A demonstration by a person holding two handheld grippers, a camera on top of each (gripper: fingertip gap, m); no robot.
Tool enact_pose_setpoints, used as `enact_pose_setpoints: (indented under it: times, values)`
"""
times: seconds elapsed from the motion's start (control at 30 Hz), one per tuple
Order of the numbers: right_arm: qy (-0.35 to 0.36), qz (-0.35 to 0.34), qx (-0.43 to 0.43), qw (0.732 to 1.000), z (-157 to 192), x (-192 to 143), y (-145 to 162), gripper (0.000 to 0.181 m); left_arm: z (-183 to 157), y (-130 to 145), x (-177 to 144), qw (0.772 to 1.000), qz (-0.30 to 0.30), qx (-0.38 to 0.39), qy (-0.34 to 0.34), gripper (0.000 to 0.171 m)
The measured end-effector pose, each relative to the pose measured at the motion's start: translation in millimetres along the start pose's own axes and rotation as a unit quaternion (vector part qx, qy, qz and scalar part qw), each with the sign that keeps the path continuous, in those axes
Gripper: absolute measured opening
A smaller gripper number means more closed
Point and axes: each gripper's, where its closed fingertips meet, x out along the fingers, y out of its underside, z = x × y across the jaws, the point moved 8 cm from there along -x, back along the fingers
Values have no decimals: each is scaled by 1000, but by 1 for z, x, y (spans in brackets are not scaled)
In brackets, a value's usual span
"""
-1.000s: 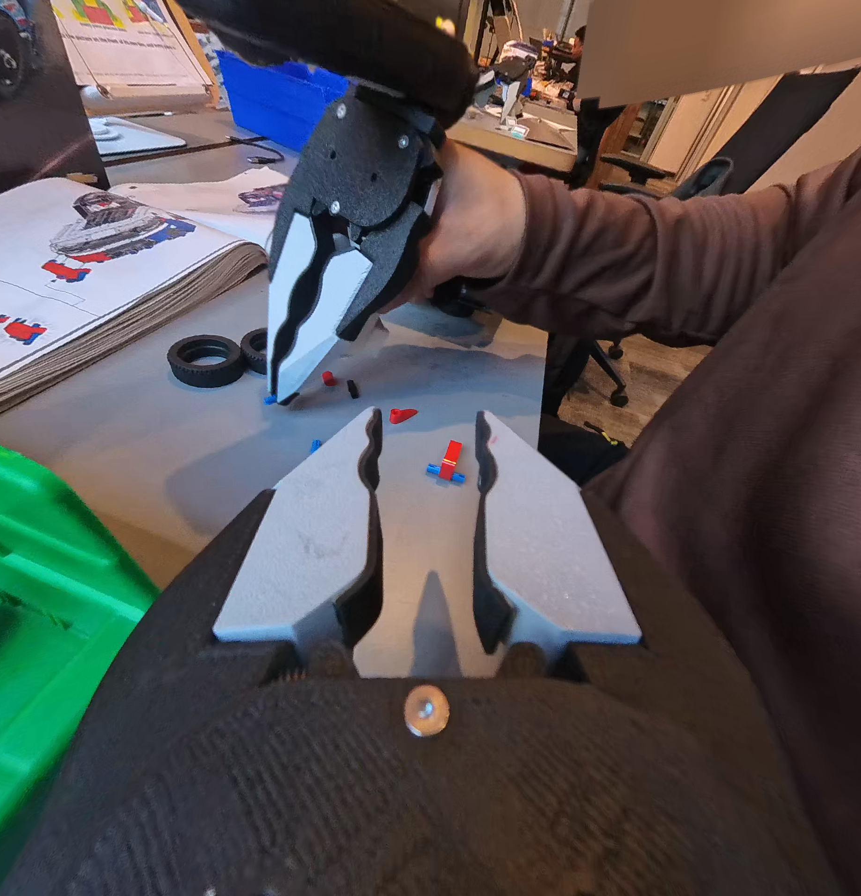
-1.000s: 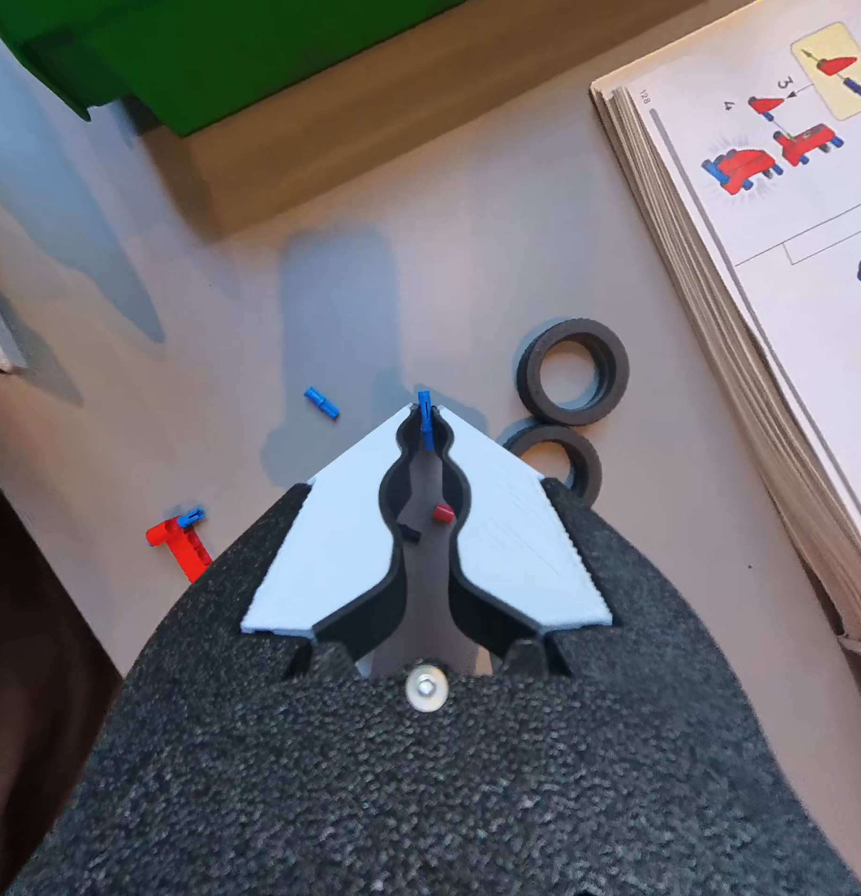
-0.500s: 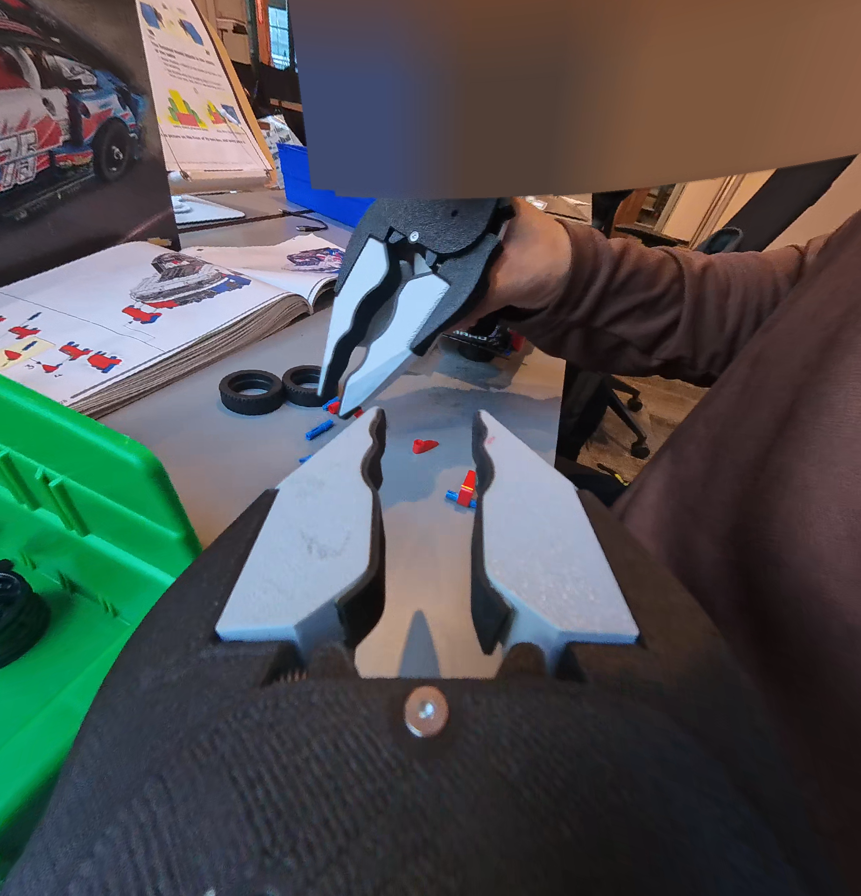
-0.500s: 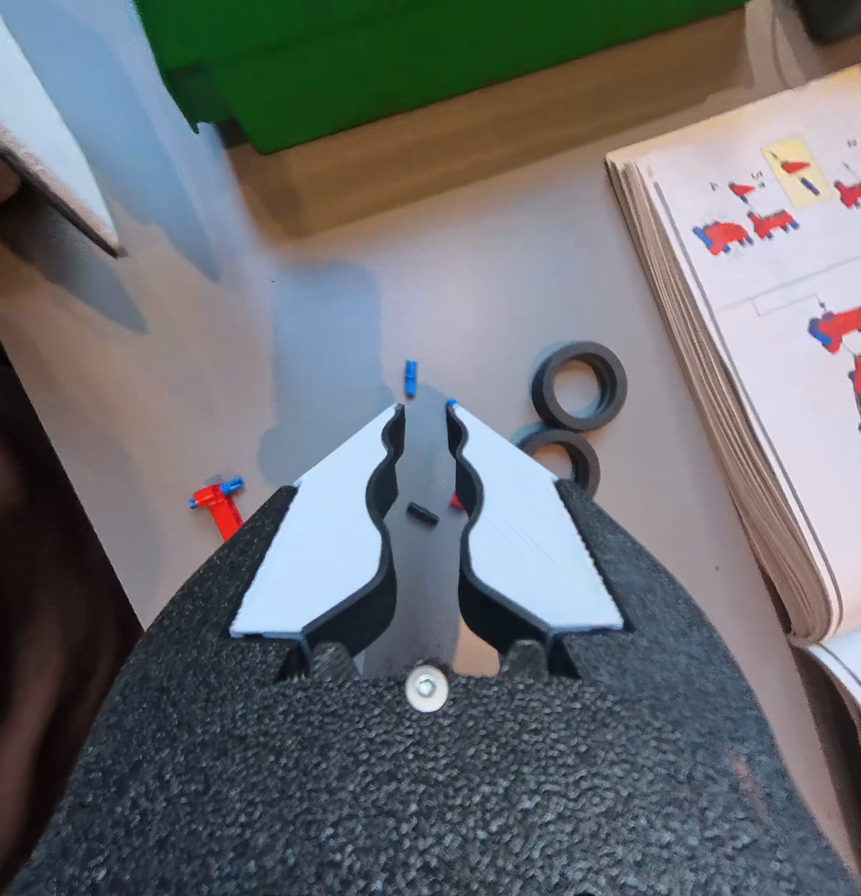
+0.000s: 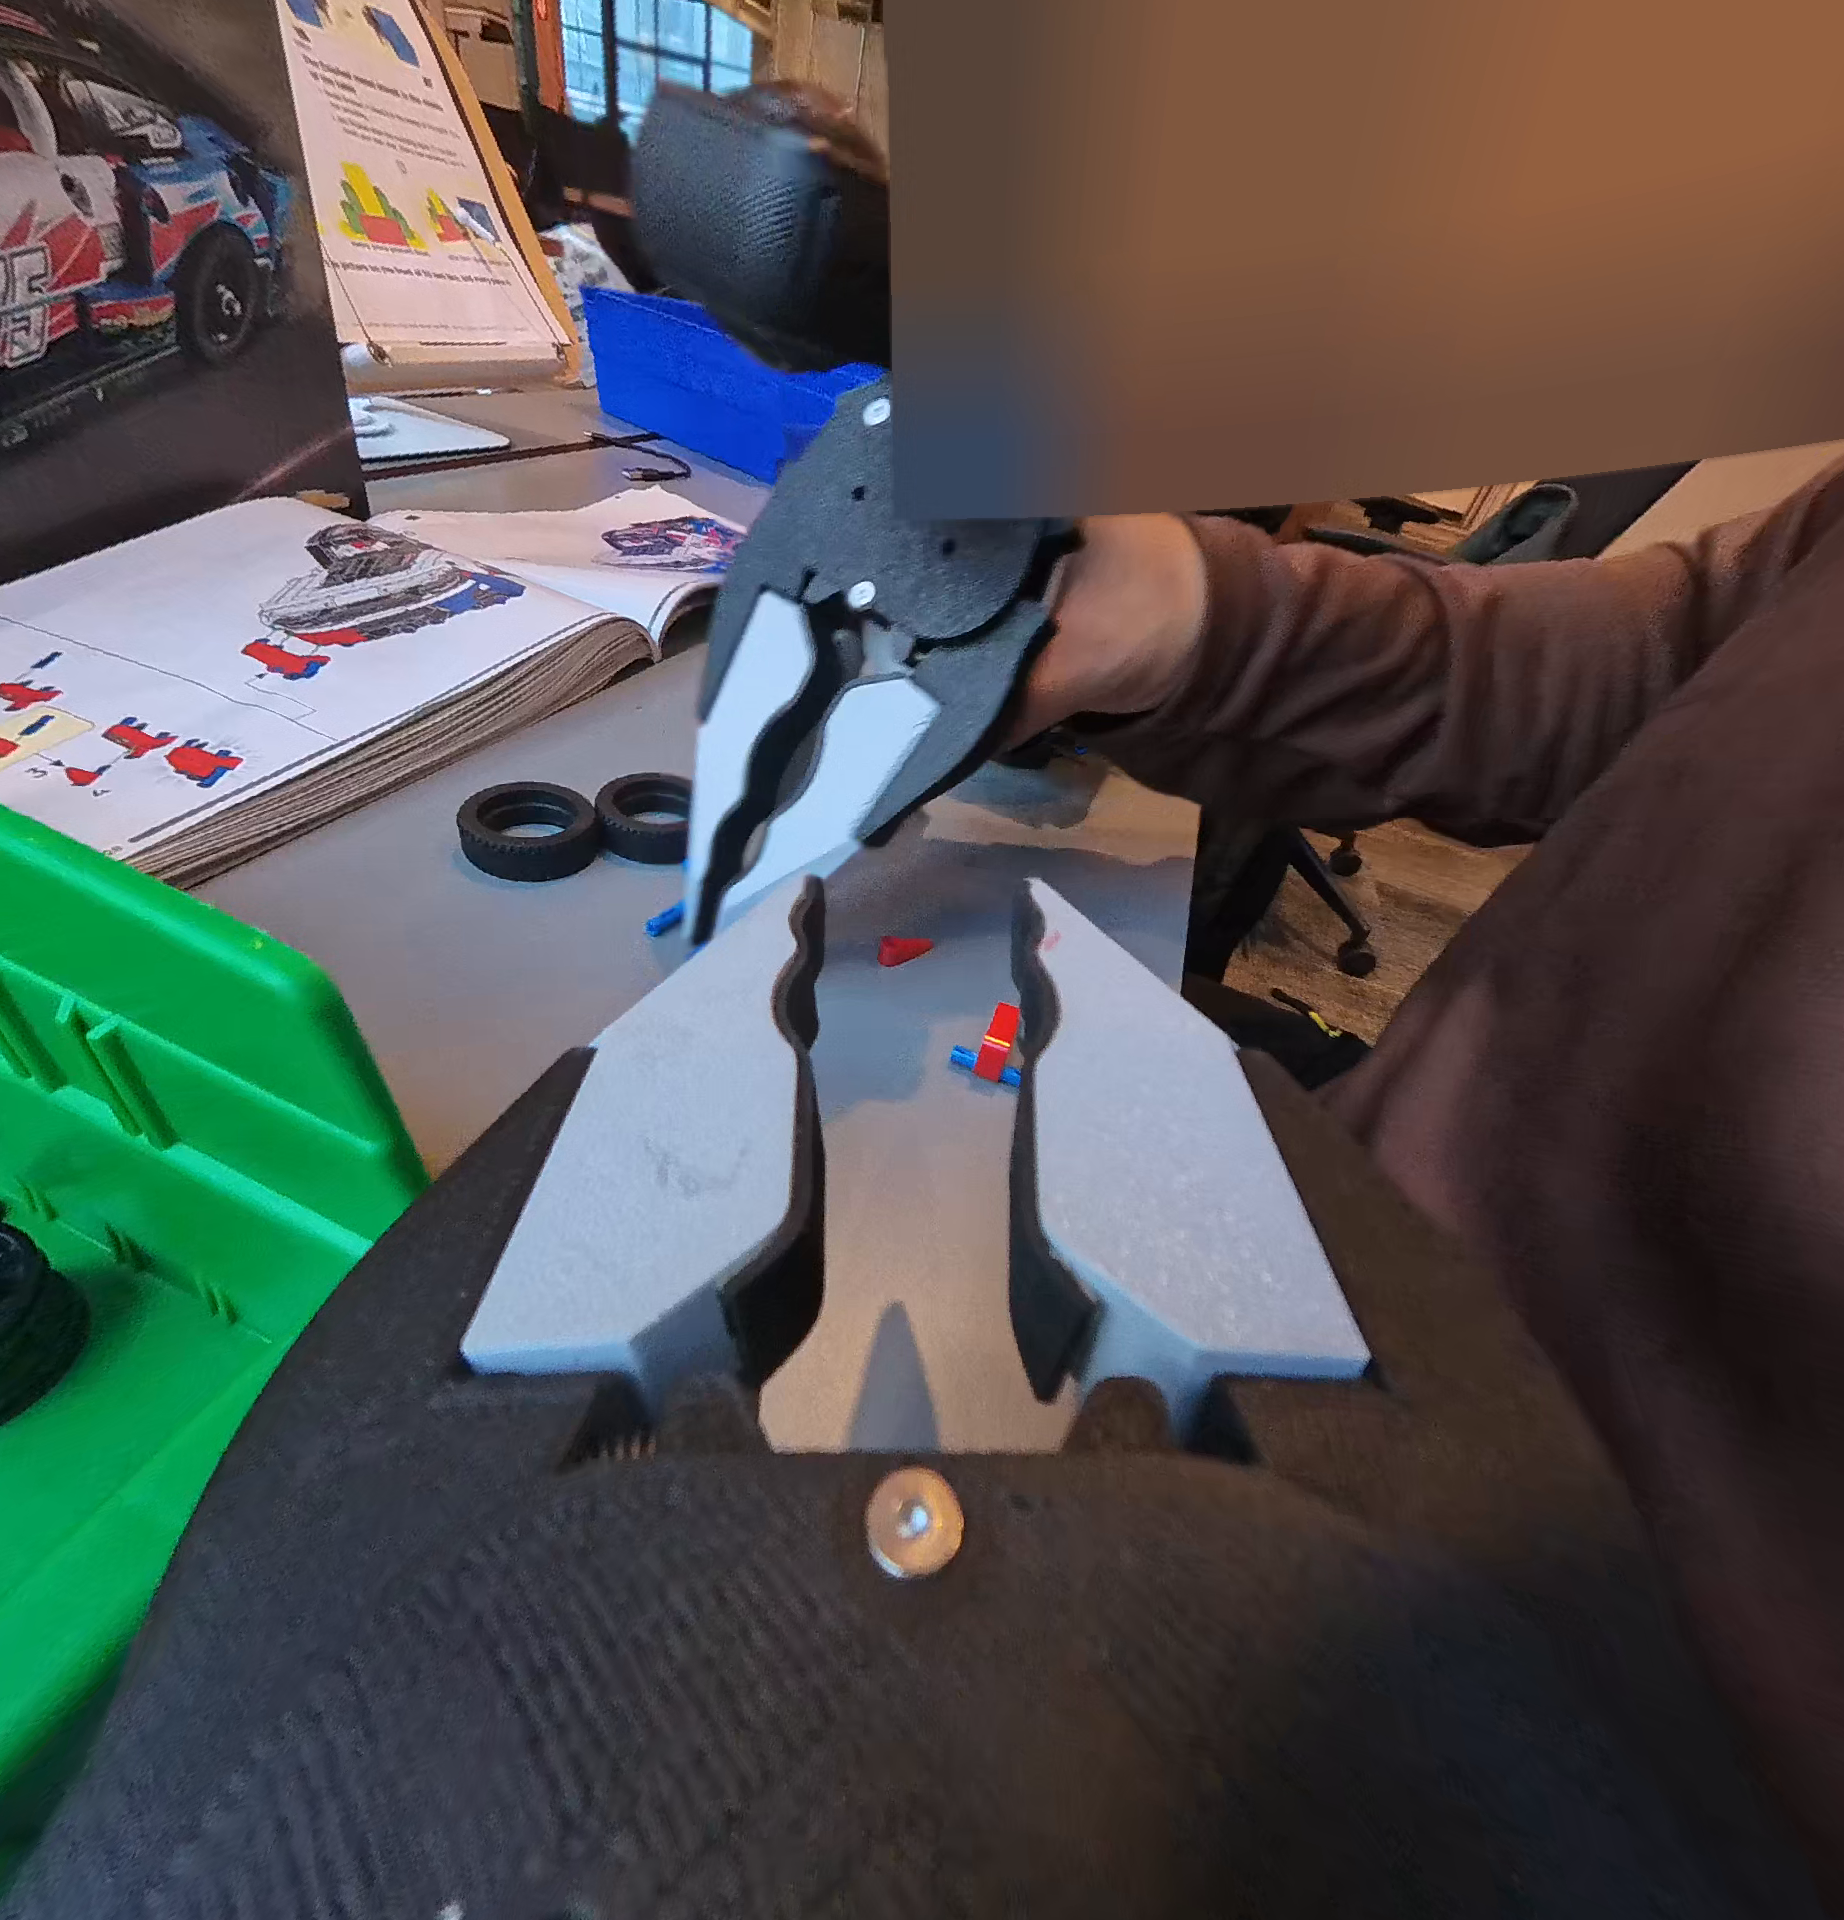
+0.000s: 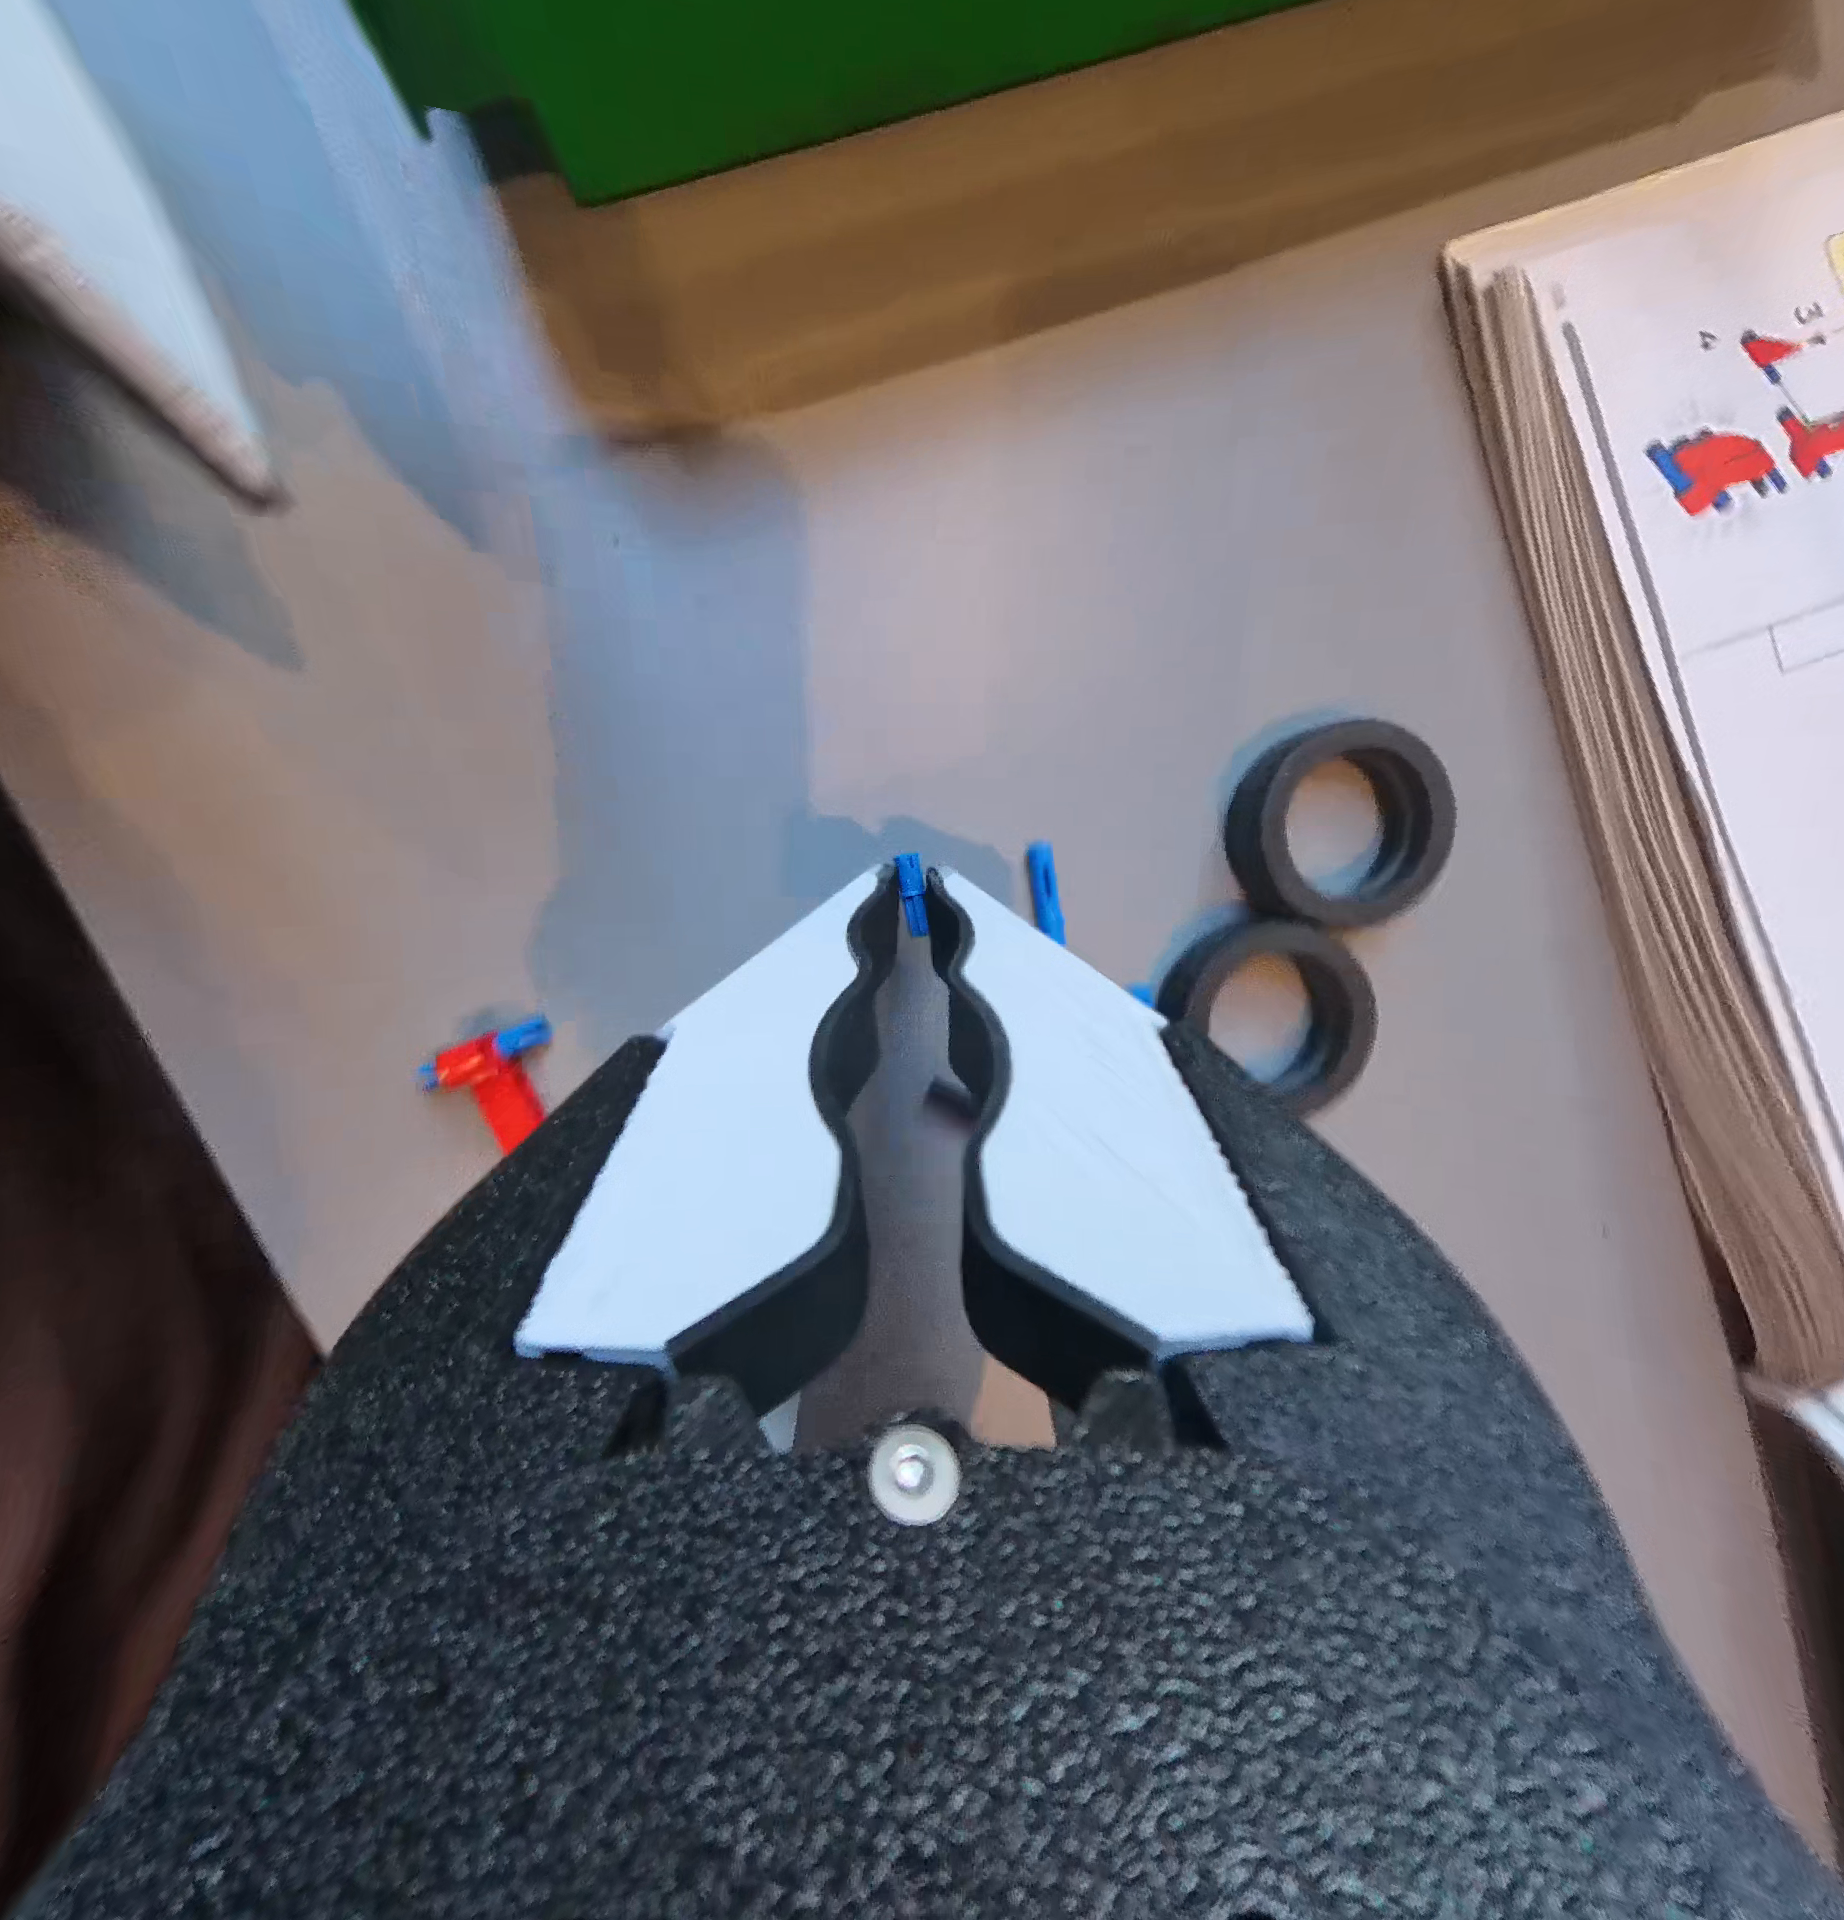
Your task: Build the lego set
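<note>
right jaws: nearly closed, pinching a small blue pin point(image 6: 911, 896) at the very tips of the right gripper point(image 6: 910, 883); the pin sticks out past the tips
left jaws: left gripper point(image 5: 913, 914) is spread wide, nothing between the fingers, hanging over the table point(image 5: 430, 956)
grip quality: only the last bit of the tips has the pin, so it looks like a shallow hold that could twist or pop out; my read, not confirmed
target part: red piece with a blue pin through it point(image 5: 993, 1044) lies flat on the table, just ahead of the left gripper, between its fingers in the left wrist view; in the right wrist view it sits down and left of the tips
loose bits: second blue pin point(image 6: 1043, 891) just right of the right tips, small red wedge point(image 5: 902, 949) beyond the left tips
farther out: two black tyres point(image 6: 1339, 821) side by side, open instruction book point(image 5: 274, 665) behind them, green bin point(image 5: 118, 1091) on the left
next: probably bring the left gripper down to pin the red piece steady, then line the held pin up square with a hole
how: keep the pin's axis straight, push slowly, don't loosen the squeeze until it seats
risk: blurred view, exact pin angle unclear
</note>
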Motion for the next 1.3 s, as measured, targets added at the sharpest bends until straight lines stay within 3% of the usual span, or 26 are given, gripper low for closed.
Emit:
enact_pose_setpoints:
  times: [0.2,0.4,0.67,0.87,1.17,1.3]
  values:
    - [19,9,81,996,21,-44,48,4,-1,1,3,1000,11,4,7,35]
    - [24,2,143,989,37,-39,81,4,-2,11,25,993,110,-9,51,39]
    - [30,-36,148,988,41,-33,87,4,-11,23,48,978,200,38,37,34]
    - [34,-53,148,987,40,-35,88,8,-17,28,59,970,233,70,29,30]
    - [40,-66,159,984,41,-38,92,12,-22,35,64,958,268,103,27,1]
    - [52,-84,164,981,42,-44,92,12,-23,36,64,956,267,117,17,0]
